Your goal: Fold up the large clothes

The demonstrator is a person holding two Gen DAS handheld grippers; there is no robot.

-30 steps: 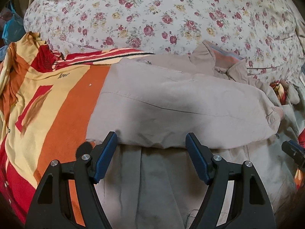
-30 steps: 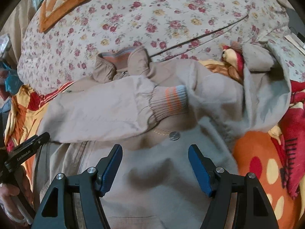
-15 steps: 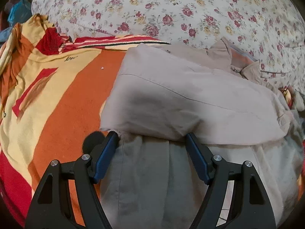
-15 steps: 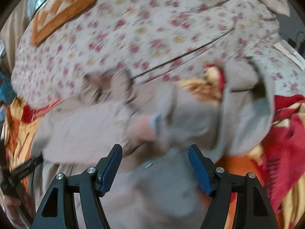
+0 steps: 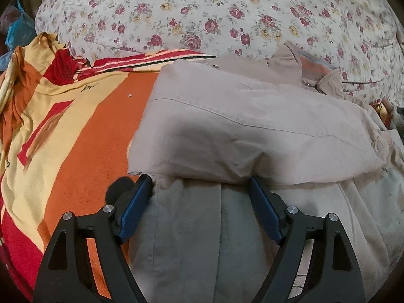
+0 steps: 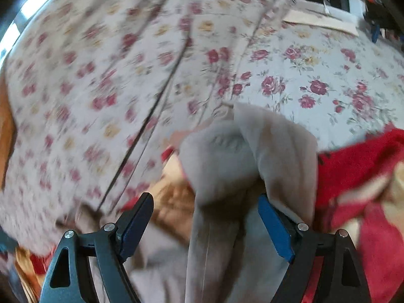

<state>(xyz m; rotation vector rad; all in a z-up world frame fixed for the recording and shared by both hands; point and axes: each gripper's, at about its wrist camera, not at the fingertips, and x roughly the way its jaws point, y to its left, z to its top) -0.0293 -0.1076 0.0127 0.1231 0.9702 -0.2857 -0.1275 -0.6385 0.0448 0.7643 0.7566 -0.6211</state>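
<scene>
A beige jacket (image 5: 240, 131) lies on an orange, yellow and red blanket (image 5: 75, 131) on the bed. One sleeve is folded across its body, and the ribbed collar (image 5: 310, 65) points to the far right. My left gripper (image 5: 202, 189) is open and empty, low over the jacket body just below the folded sleeve. My right gripper (image 6: 205, 208) is open and empty. It hovers over the other sleeve (image 6: 247, 166), a bunched fold of beige cloth lying between the fingers.
A floral quilt (image 5: 202, 12) rises behind the jacket and fills the back of both views (image 6: 101, 75). Red blanket folds (image 6: 358, 176) lie right of the bunched sleeve. Blue cloth (image 5: 17, 30) sits at the far left edge.
My right gripper swung right and forward, from over the jacket front to the bunched sleeve at its right side. My left gripper crept slightly closer to the folded sleeve.
</scene>
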